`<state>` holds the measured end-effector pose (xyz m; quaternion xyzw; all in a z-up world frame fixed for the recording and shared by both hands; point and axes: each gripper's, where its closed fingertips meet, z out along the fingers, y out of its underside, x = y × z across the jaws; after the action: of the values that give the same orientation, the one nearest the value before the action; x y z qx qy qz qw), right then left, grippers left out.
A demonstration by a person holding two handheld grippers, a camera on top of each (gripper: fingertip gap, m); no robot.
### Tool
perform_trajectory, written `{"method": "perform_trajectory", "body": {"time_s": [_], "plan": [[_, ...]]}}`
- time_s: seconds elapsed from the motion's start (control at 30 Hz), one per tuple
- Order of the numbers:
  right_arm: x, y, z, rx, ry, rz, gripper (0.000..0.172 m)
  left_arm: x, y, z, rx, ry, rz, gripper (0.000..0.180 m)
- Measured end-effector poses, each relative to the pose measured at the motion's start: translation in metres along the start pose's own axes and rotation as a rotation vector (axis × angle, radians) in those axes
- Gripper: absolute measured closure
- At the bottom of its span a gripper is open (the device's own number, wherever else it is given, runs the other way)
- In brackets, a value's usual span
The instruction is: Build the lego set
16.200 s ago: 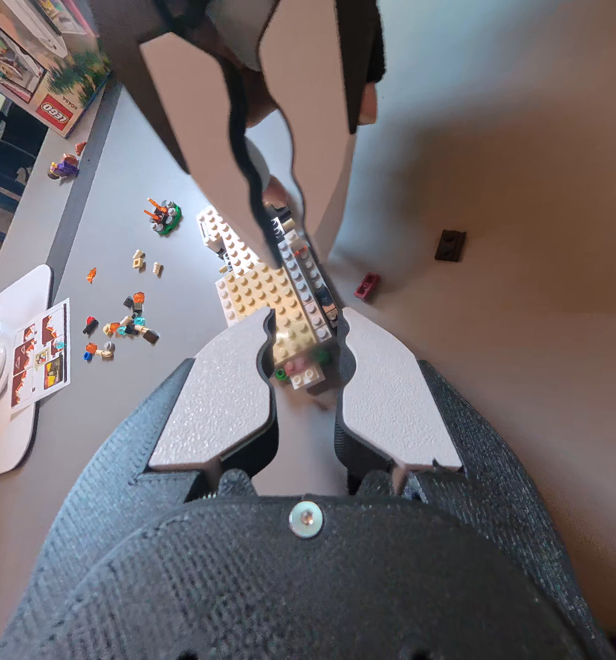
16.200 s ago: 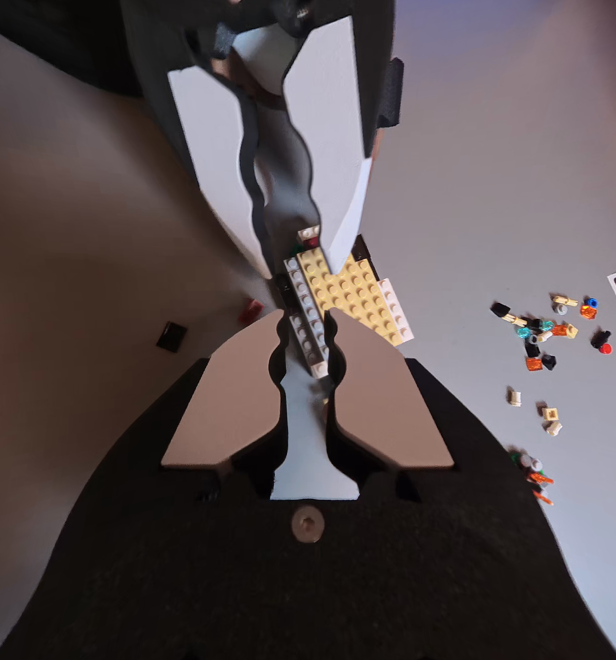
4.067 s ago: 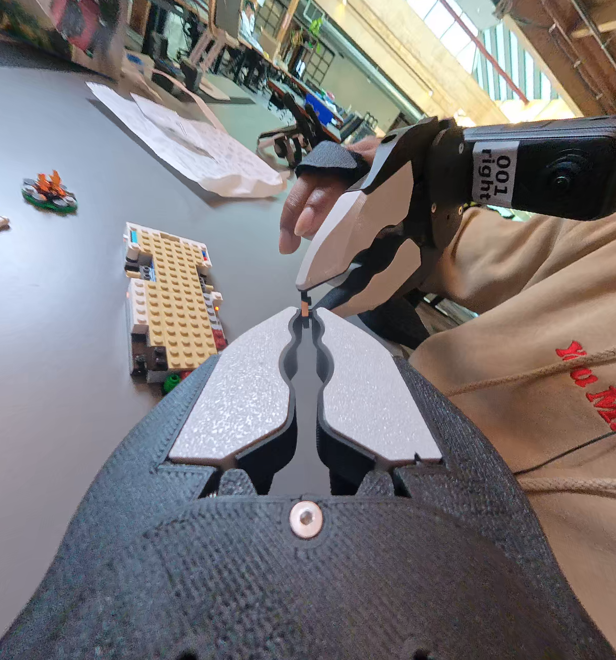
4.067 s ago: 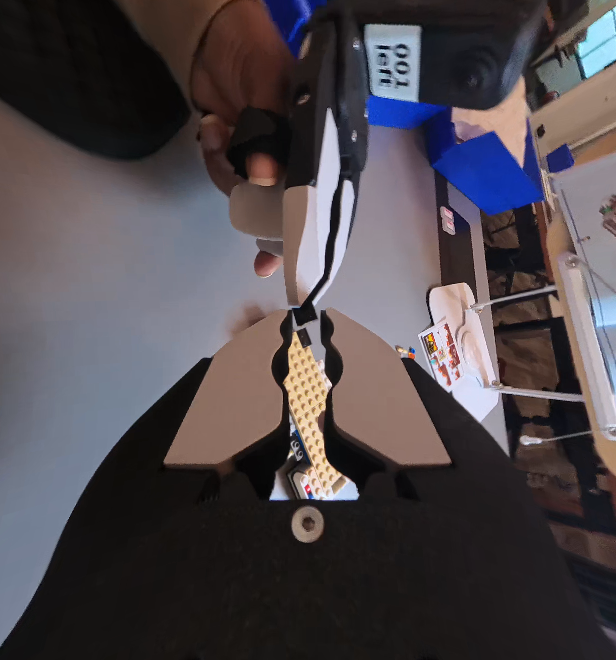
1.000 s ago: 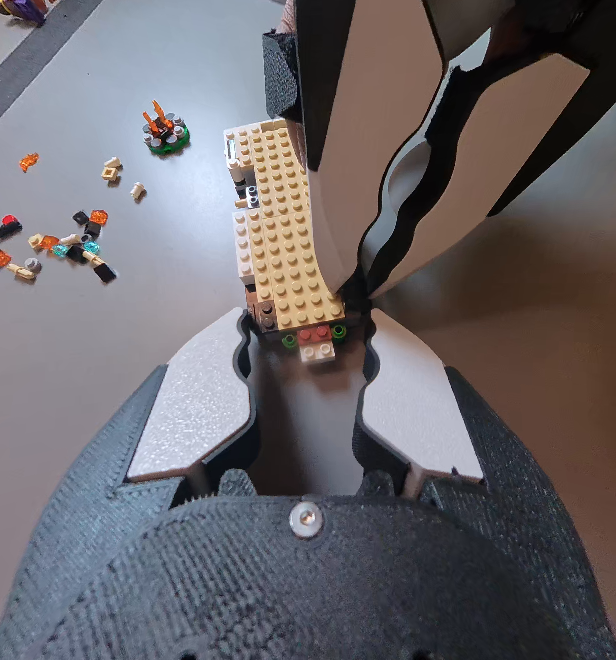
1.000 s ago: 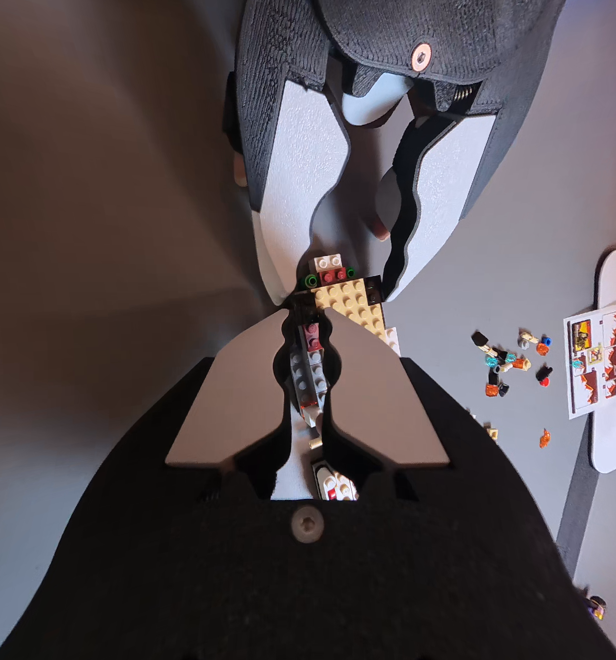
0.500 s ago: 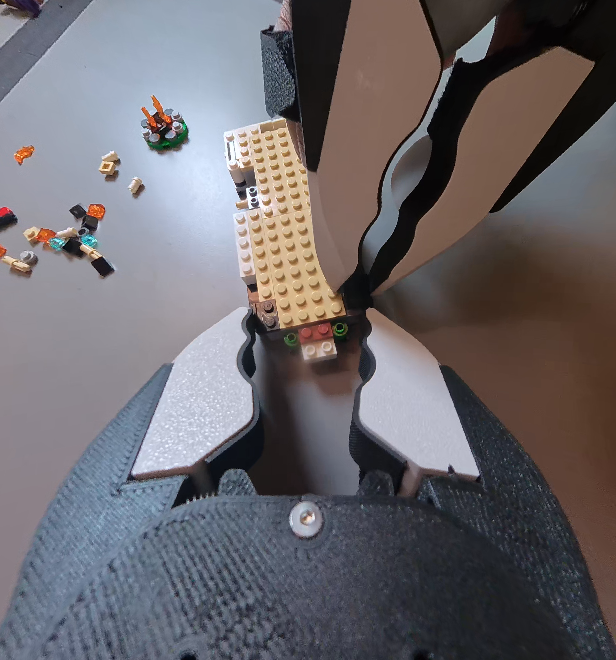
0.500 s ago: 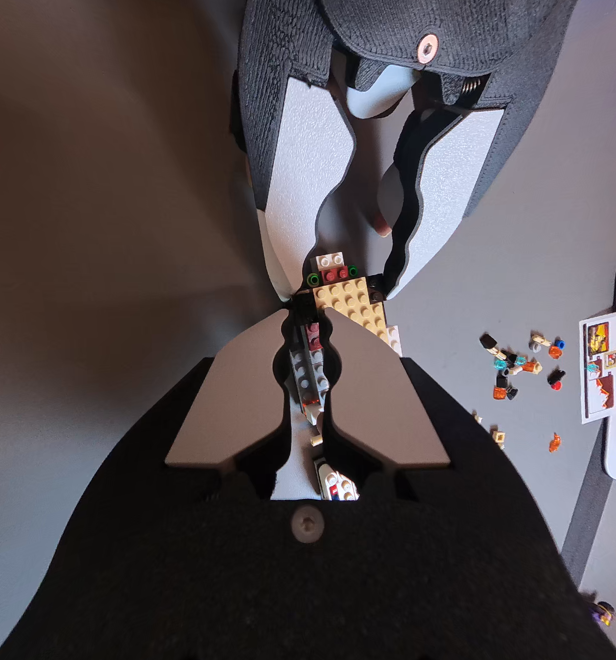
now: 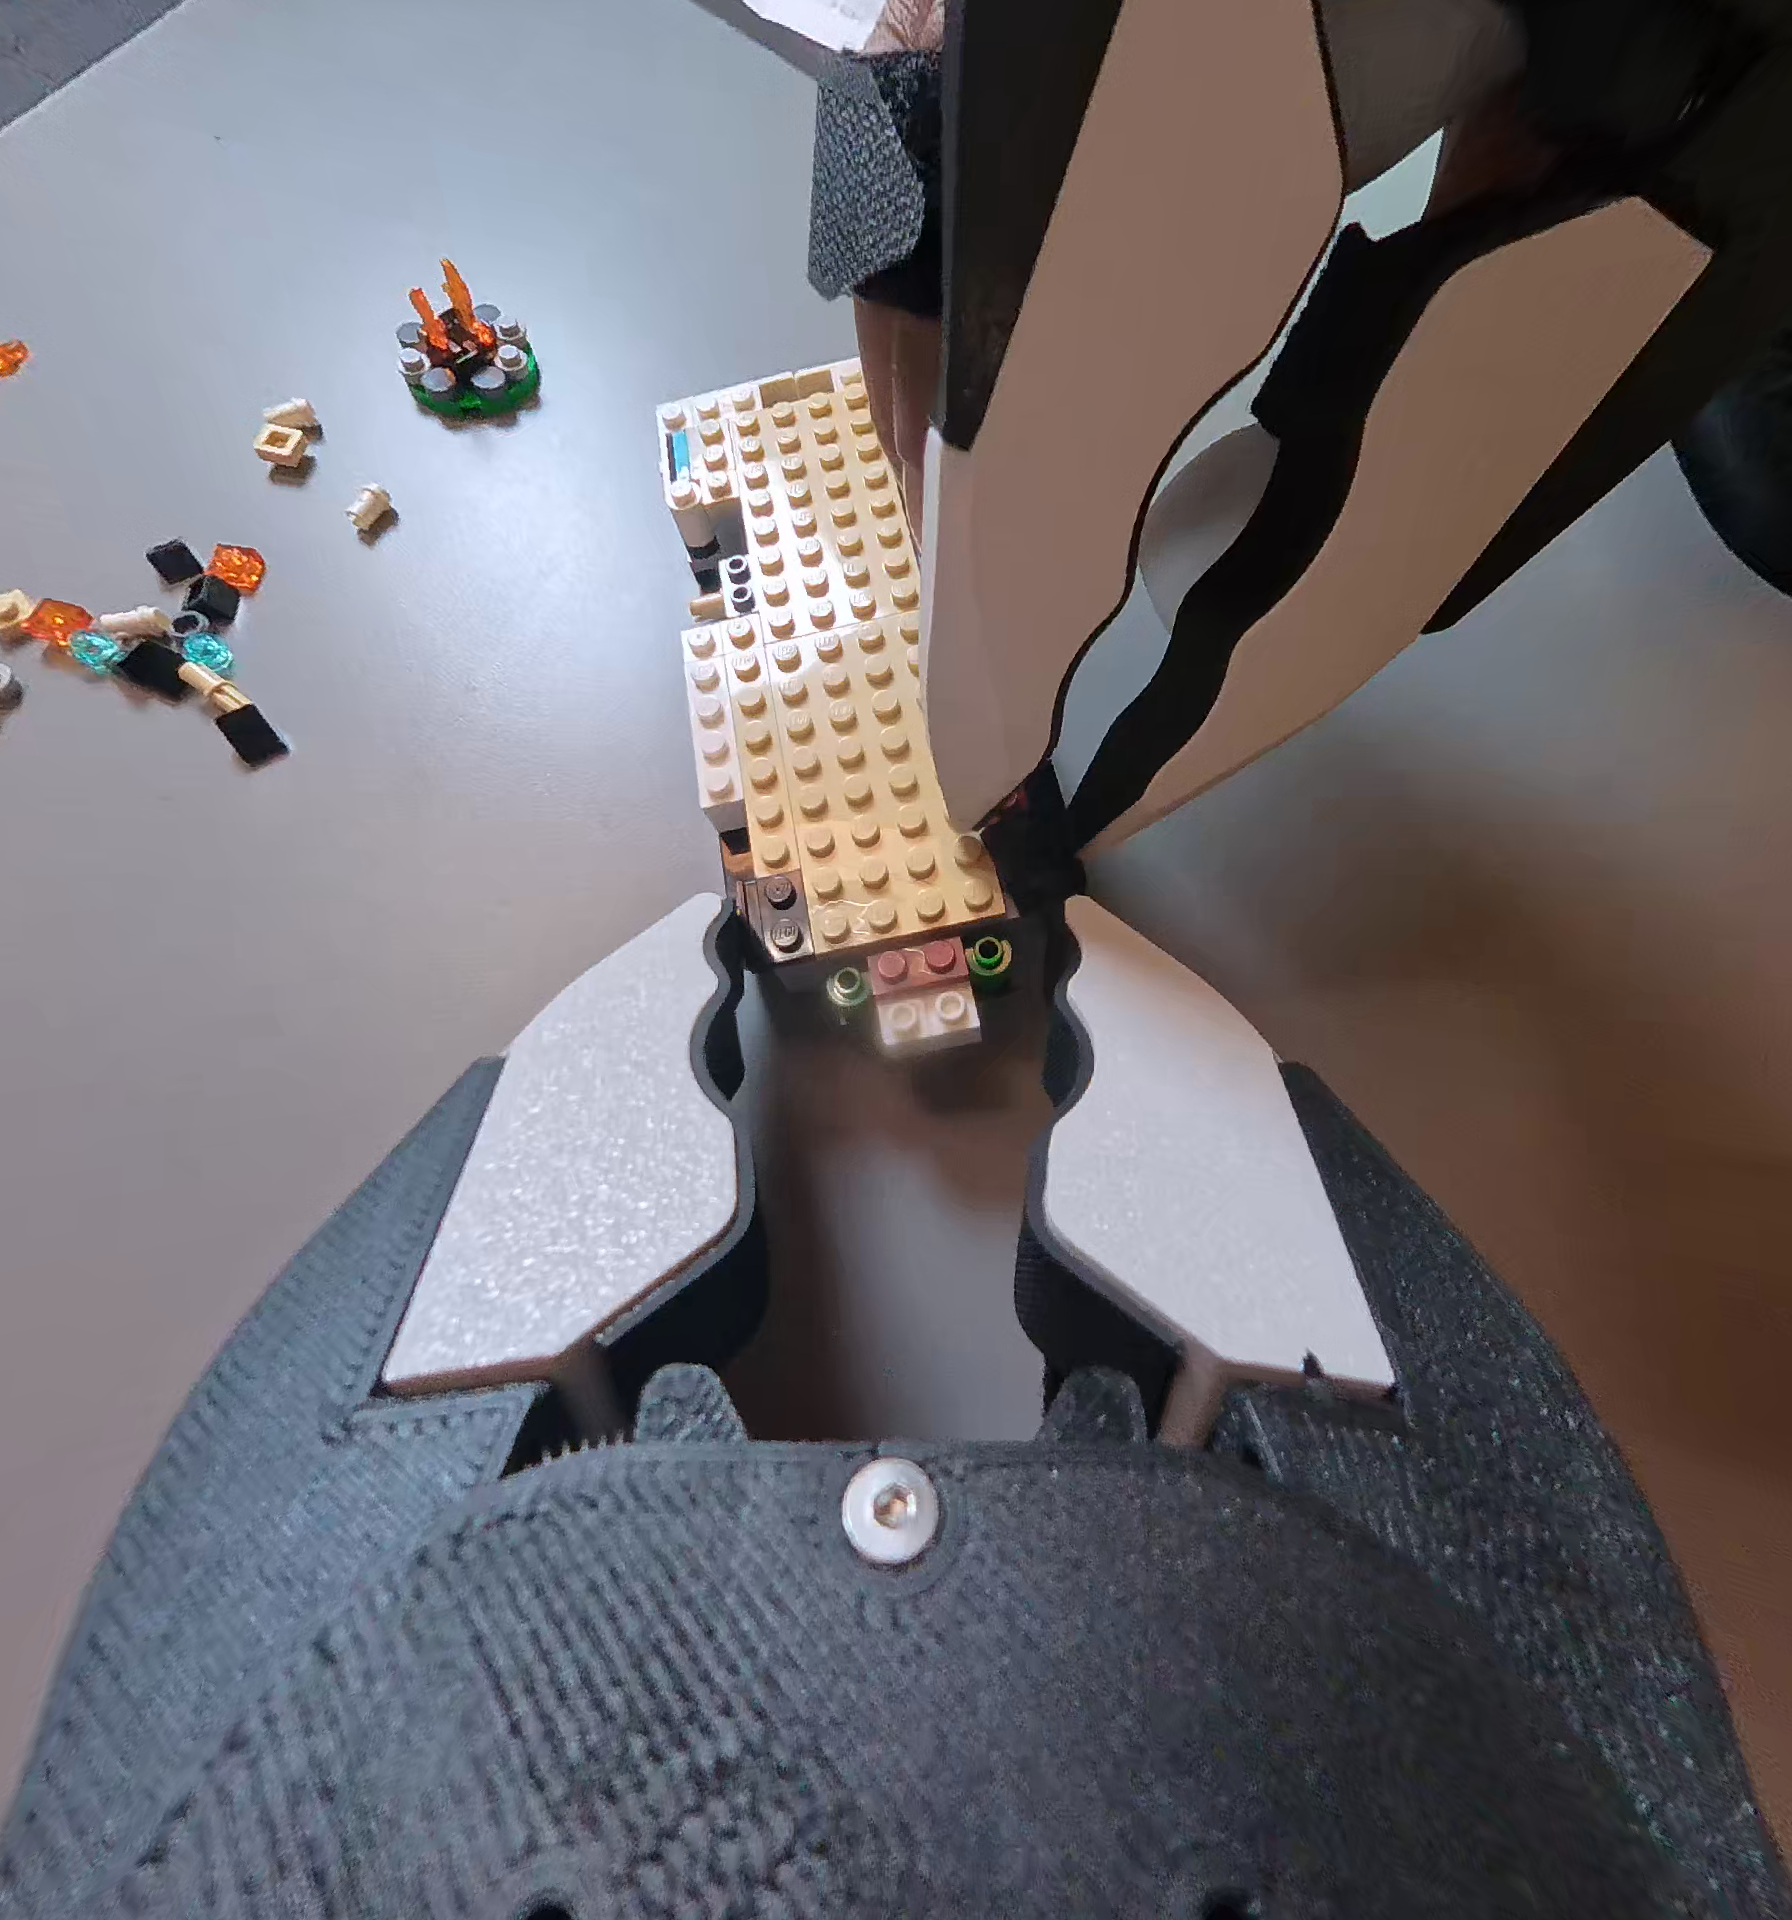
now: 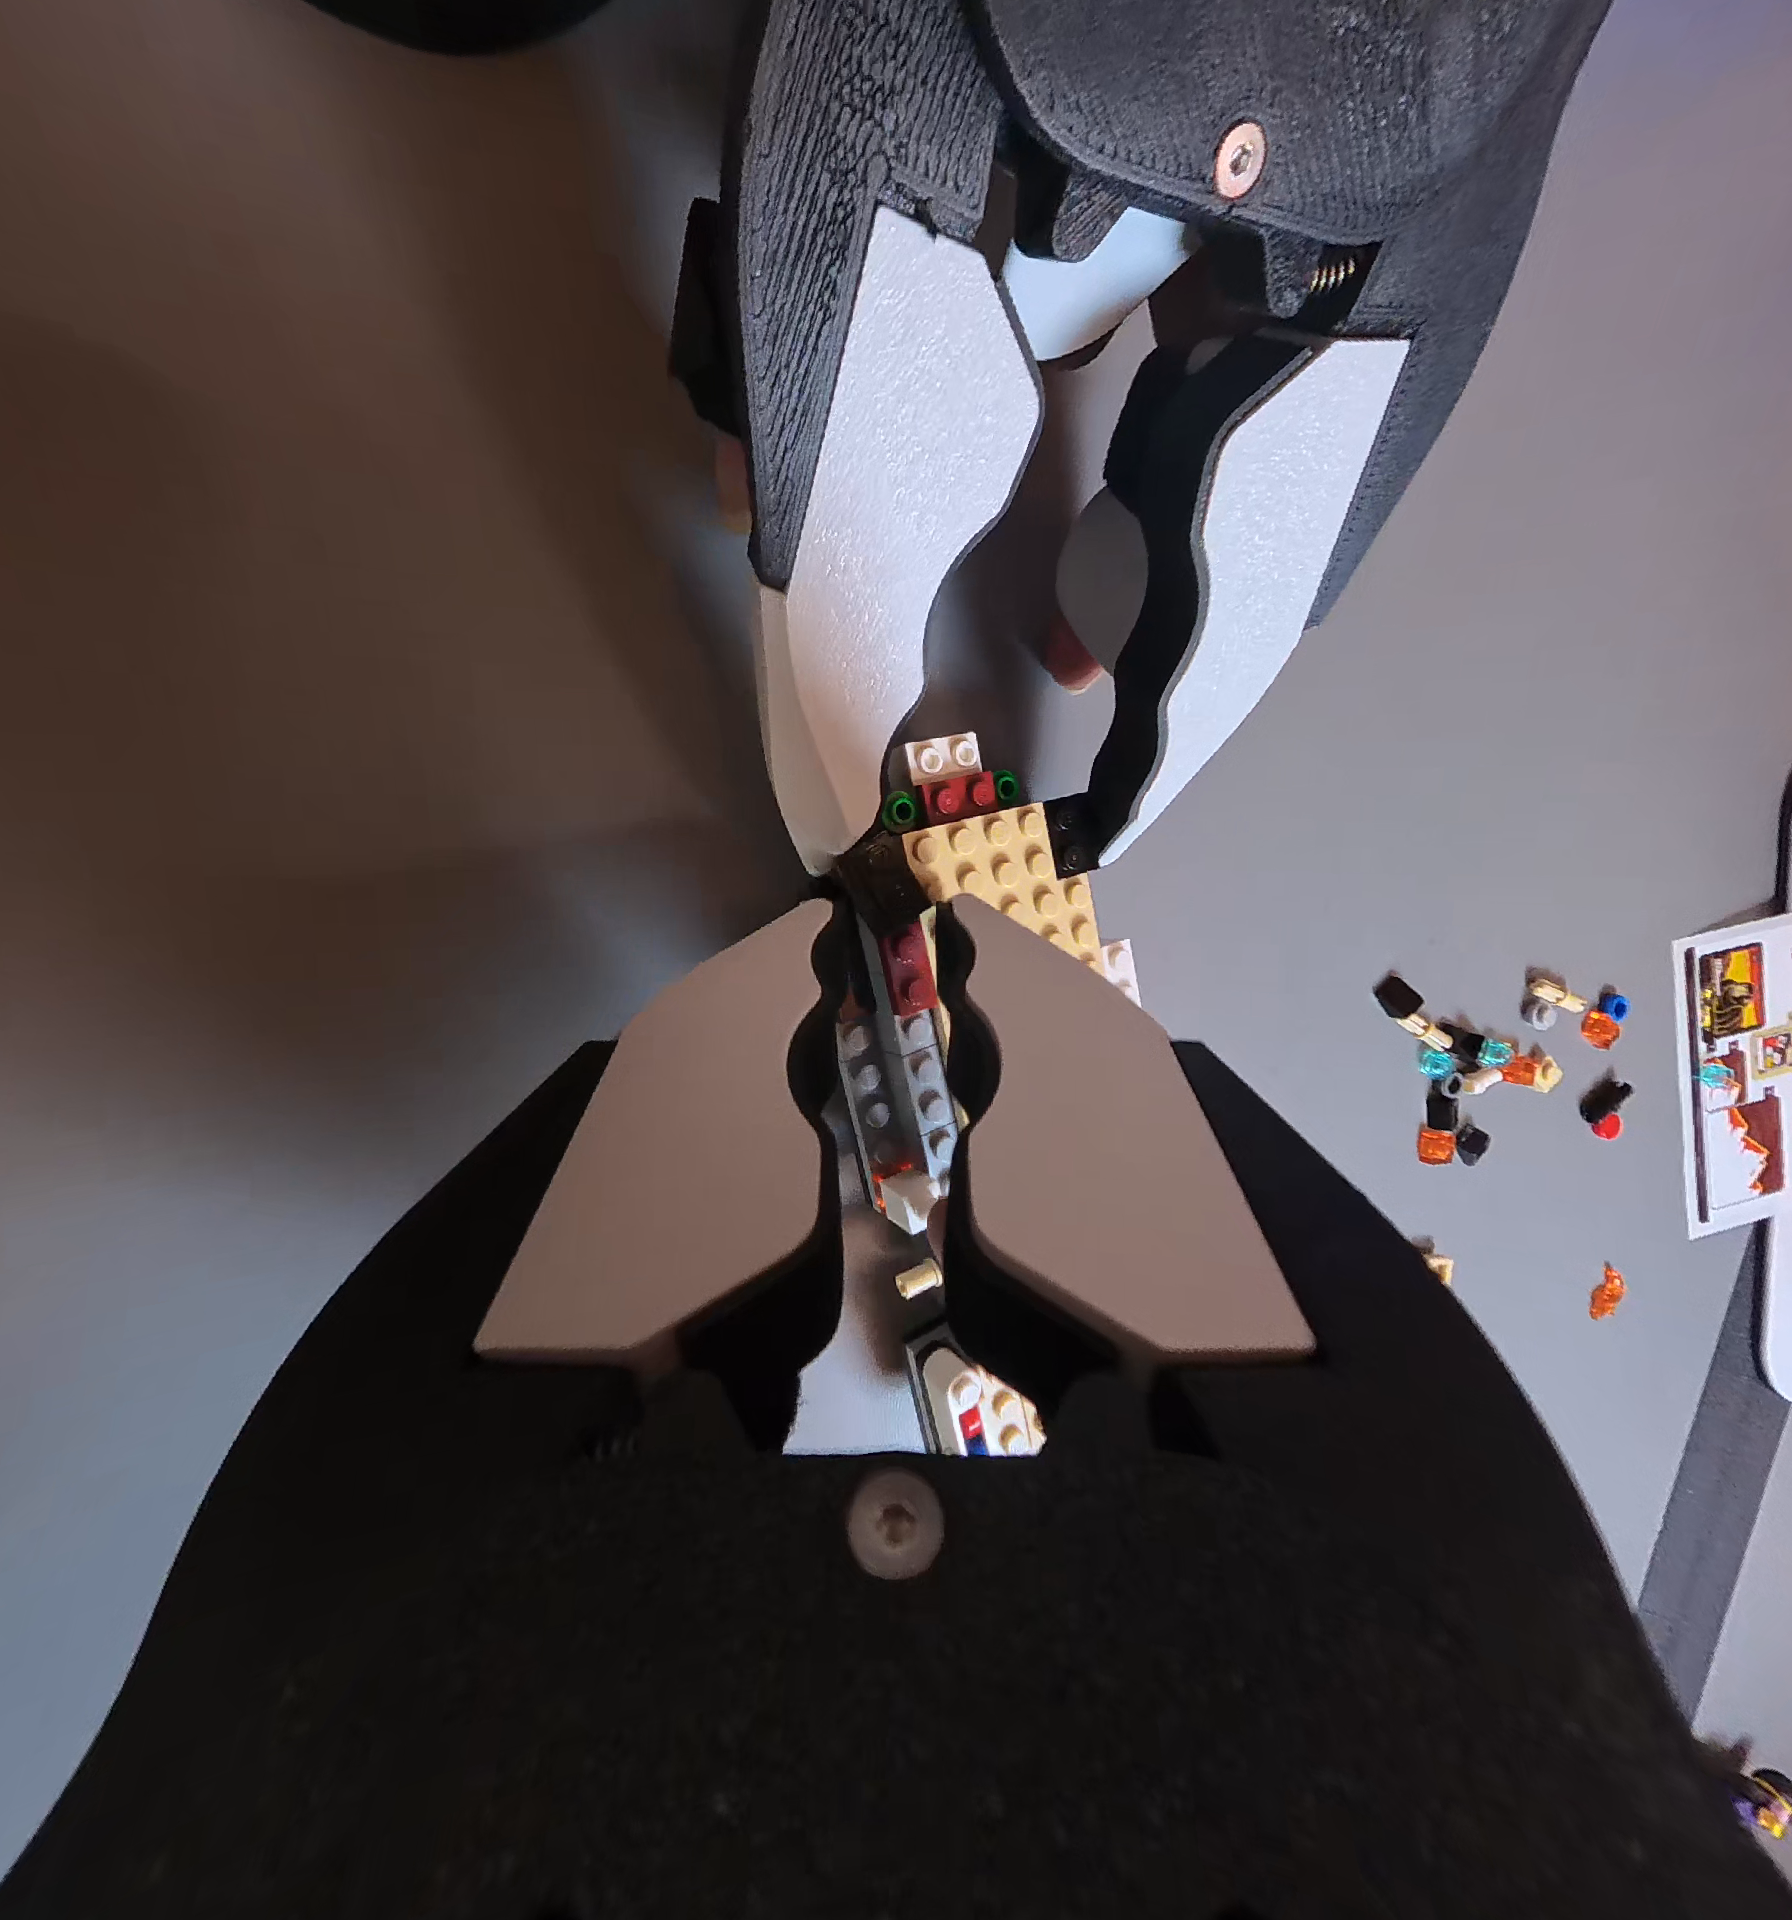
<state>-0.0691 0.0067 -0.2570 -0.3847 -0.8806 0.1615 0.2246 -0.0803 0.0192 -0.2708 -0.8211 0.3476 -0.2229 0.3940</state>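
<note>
Left wrist view: studded tan brick model point(image 9: 850, 727) lies flat on the smooth grey tabletop point(image 9: 404, 935), long axis running straight ahead of the left claw point(image 9: 887, 920), which grips its near end; the right claw point(image 10: 892, 914) pinches a small black plate point(image 10: 881, 878) at its corner.

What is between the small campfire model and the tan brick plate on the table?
In the left wrist view, only bare grey table shows between the campfire model and the tan brick plate. The loose small pieces lie further left, outside that stretch.
</note>
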Motion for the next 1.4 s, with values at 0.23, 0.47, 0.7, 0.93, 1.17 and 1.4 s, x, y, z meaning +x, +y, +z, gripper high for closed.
{"method": "perform_trajectory", "body": {"time_s": [0.23, 0.47, 0.7, 0.93, 1.17, 1.4], "plan": [[-0.001, -0.009, -0.010, 0.062, 0.037, -0.064, 0.156, 0.000, -0.001, -0.001, 0.002, 0.024, -0.030, 0.124], [-0.006, -0.016, -0.009, 0.058, 0.157, -0.227, 0.149, 0.001, -0.003, -0.003, 0.004, 0.061, -0.097, 0.124], [-0.001, -0.010, -0.006, -0.014, 0.307, -0.309, 0.146, 0.002, -0.005, -0.005, 0.016, 0.122, -0.197, 0.124], [0.000, -0.009, -0.006, -0.026, 0.353, -0.280, 0.145, 0.002, -0.006, -0.006, 0.016, 0.138, -0.231, 0.124], [0.001, -0.007, -0.007, -0.018, 0.350, -0.227, 0.138, 0.004, -0.008, -0.007, 0.027, 0.164, -0.261, 0.124], [0.001, -0.007, -0.009, 0.003, 0.359, -0.233, 0.136, 0.005, -0.007, -0.006, 0.023, 0.168, -0.257, 0.124]]}}
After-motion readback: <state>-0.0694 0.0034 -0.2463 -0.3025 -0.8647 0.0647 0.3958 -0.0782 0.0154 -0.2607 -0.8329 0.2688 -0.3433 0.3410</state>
